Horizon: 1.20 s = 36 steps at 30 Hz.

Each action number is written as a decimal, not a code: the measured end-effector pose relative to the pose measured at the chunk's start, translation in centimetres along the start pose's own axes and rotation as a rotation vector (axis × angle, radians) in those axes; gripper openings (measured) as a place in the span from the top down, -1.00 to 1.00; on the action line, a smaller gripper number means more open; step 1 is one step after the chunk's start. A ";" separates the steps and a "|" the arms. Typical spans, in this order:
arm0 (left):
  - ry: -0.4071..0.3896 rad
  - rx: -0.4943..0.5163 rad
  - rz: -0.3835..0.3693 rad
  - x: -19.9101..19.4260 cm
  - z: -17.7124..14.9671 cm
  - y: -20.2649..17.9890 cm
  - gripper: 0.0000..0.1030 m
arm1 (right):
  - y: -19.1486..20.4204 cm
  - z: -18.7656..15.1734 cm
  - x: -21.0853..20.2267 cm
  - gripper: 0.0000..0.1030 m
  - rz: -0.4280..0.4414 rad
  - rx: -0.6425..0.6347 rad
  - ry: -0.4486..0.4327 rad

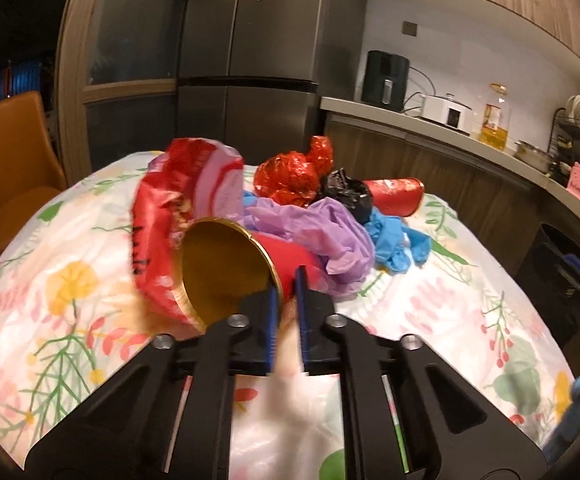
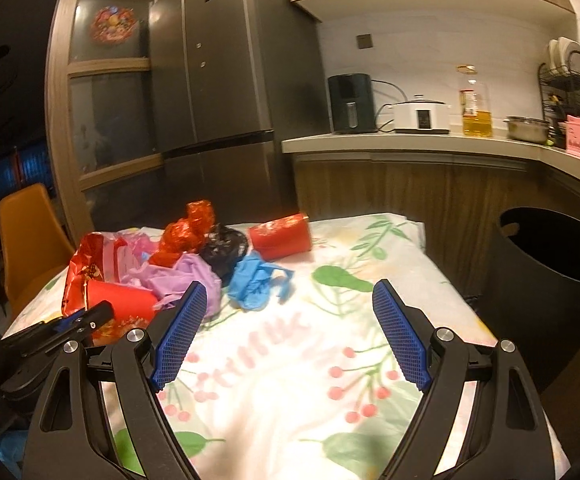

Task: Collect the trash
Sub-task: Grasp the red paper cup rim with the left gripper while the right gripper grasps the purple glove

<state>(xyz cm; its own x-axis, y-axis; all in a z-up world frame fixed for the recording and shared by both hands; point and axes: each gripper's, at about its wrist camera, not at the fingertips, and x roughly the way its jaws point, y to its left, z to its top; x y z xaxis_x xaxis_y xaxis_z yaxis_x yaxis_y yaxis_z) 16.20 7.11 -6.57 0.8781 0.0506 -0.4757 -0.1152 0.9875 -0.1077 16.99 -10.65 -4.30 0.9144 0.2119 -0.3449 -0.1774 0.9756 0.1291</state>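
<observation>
Trash lies heaped toward the far left of a worktop covered with a floral cloth. The left claw is pinched shut on the wall of a red paper cup with a gold lining – the cup lies on its side, mouth toward the camera, at the near edge of the heap. Behind it sit a red plastic bag, a crumpled purple bag, a blue glove, a black bag, a red foil wrapper and, farthest back, a second red cup on its side. The right claw stands wide with nothing between its blue pads – it hovers over bare cloth, just beside the glove. A black bin stands on the floor past the worktop's right edge.
</observation>
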 end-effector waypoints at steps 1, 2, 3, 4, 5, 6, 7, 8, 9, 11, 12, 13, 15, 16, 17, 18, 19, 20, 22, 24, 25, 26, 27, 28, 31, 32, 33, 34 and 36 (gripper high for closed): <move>-0.005 -0.002 -0.002 -0.2 0.0 0.0 0.95 | 0.3 0.0 0.3 -0.60 0.005 -0.004 0.002; -0.013 -0.009 -0.010 -0.6 0.0 0.0 0.95 | 0.5 0.0 0.5 -0.60 0.009 -0.007 0.005; -0.018 -0.015 -0.016 -0.9 0.0 0.1 0.96 | 0.7 -0.1 0.9 -0.60 0.014 -0.009 0.009; -0.025 -0.022 -0.024 -1.3 0.0 0.2 0.96 | 0.9 -0.1 1.2 -0.60 0.018 -0.010 0.012; -0.031 -0.028 -0.029 -1.6 0.0 0.3 0.96 | 1.1 -0.1 1.5 -0.60 0.021 -0.012 0.016; -0.039 -0.038 -0.037 -2.3 0.0 0.4 0.96 | 1.5 0.0 2.1 -0.60 0.027 -0.015 0.022; -0.048 -0.044 -0.044 -2.8 0.0 0.5 0.96 | 1.7 -0.1 2.4 -0.60 0.032 -0.017 0.025; -0.062 -0.052 -0.048 -3.5 0.0 0.8 0.96 | 2.2 -0.1 2.9 -0.60 0.037 -0.021 0.029; -0.072 -0.057 -0.049 -3.9 0.1 1.0 0.96 | 2.6 -0.1 3.4 -0.60 0.043 -0.024 0.032; -0.096 -0.078 -0.049 -5.0 0.3 1.7 0.96 | 3.7 0.0 4.6 -0.60 0.056 -0.038 0.039; -0.106 -0.088 -0.048 -5.4 0.4 2.0 0.96 | 4.1 0.0 5.1 -0.60 0.061 -0.042 0.041; -0.114 -0.094 -0.045 -5.7 0.6 2.3 0.96 | 4.9 0.1 5.8 -0.60 0.070 -0.050 0.047; -0.134 -0.101 -0.031 -6.2 0.9 2.9 0.96 | 5.7 0.2 6.8 -0.60 0.084 -0.060 0.055; -0.144 -0.103 -0.024 -6.4 1.0 3.1 0.96 | 6.5 0.2 7.5 -0.60 0.096 -0.068 0.061; -0.152 -0.103 -0.016 -6.6 1.1 3.3 0.96 | 7.0 0.2 8.0 -0.58 0.105 -0.076 0.066; -0.155 -0.101 -0.010 -6.6 1.2 3.4 0.96 | 7.6 0.1 8.6 -0.54 0.110 -0.086 0.073; -0.157 -0.100 -0.005 -6.6 1.3 3.6 0.96 | 8.0 0.0 9.0 -0.53 0.114 -0.095 0.081; -0.157 -0.099 0.000 -6.5 1.4 3.7 0.96 | 8.5 -0.1 9.6 -0.51 0.123 -0.106 0.098; -0.151 -0.101 0.005 -6.4 1.4 4.1 0.96 | 9.0 -0.4 10.5 -0.43 0.132 -0.123 0.126; -0.145 -0.105 0.008 -6.4 1.2 4.4 0.96 | 9.3 -0.7 11.1 -0.38 0.136 -0.129 0.146; -0.143 -0.105 0.010 -6.3 1.2 4.4 0.96 | 9.4 -0.8 11.3 -0.29 0.138 -0.131 0.157; -0.139 -0.107 0.013 -6.2 1.2 4.5 0.96 | 9.4 -0.9 11.5 -0.19 0.138 -0.130 0.166; -0.136 -0.109 0.013 -6.2 1.2 4.5 0.96 | 9.3 -0.9 11.7 -0.02 0.136 -0.129 0.175; -0.133 -0.111 0.013 -6.1 1.2 4.6 0.96 | 9.2 -1.0 11.8 0.08 0.139 -0.125 0.183; -0.128 -0.113 0.014 -6.1 1.1 4.5 0.96 | 9.2 -1.1 11.9 0.59 0.162 -0.122 0.193; -0.128 -0.112 0.015 -6.1 1.1 4.5 0.96 | 9.2 -1.0 11.8 0.82 0.168 -0.127 0.196; -0.128 -0.111 0.014 -6.1 1.2 4.4 0.96 | 9.1 -1.0 11.6 0.84 0.175 -0.128 0.191; -0.130 -0.109 0.012 -6.2 1.1 4.4 0.96 | 9.0 -0.9 11.2 0.88 0.181 -0.127 0.180; -0.137 -0.104 0.011 -6.5 1.2 4.2 0.96 | 8.5 -0.5 10.1 0.92 0.187 -0.121 0.156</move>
<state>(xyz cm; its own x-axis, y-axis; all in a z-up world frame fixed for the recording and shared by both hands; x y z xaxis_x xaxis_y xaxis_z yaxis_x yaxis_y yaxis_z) 10.54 11.12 -2.90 0.9309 0.0886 -0.3544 -0.1668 0.9663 -0.1963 24.48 -0.21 -7.17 0.7963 0.3858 -0.4659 -0.3885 0.9165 0.0949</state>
